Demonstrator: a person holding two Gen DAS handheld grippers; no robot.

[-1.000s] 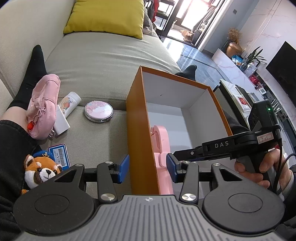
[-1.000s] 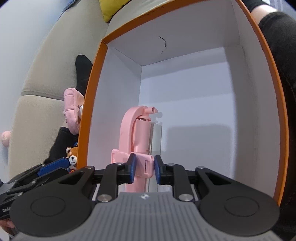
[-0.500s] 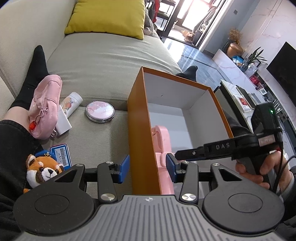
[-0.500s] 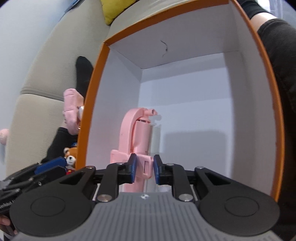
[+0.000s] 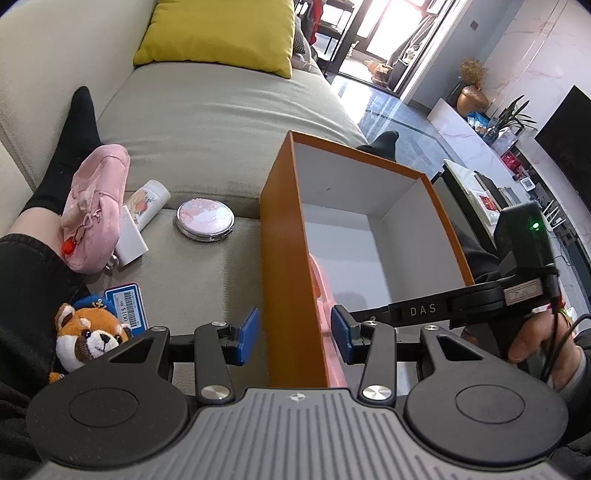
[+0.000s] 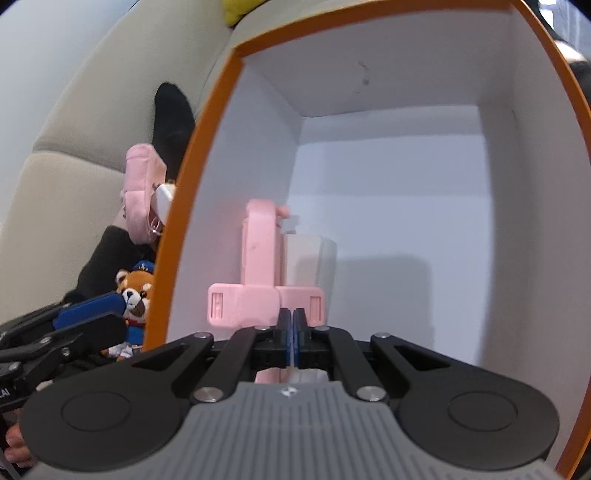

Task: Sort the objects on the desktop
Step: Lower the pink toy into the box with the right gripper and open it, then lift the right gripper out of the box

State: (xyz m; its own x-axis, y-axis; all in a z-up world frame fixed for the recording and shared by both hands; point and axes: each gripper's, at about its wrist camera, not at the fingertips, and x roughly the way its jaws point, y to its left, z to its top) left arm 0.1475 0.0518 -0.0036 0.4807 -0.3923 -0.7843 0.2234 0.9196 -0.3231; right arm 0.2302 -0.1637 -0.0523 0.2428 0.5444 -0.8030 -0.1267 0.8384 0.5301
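An orange box (image 5: 280, 258) with a white inside stands on the sofa; it also shows in the right wrist view (image 6: 184, 221). A pink holder (image 6: 260, 273) lies inside it against the left wall, seen as a pink sliver in the left wrist view (image 5: 320, 291). My right gripper (image 6: 292, 332) is shut and empty just above the holder, no longer gripping it. My left gripper (image 5: 291, 334) is open, its pads astride the box's left wall. On the sofa lie a round pink mirror (image 5: 205, 220), a pink pouch (image 5: 96, 206), a white tube (image 5: 146, 201), a white charger (image 5: 129, 240) and a red panda plush (image 5: 88, 336).
A blue barcode tag (image 5: 127, 308) lies by the plush. A person's black-clad legs (image 5: 26, 258) and sock (image 5: 74, 147) lie at the left. A yellow cushion (image 5: 221, 33) sits at the sofa's back. A TV stand (image 5: 491, 147) is to the right.
My right gripper let go of the pink holder, drew back a little and closed its jaws fully. The holder now rests in the box. My left gripper stayed open around the wall.
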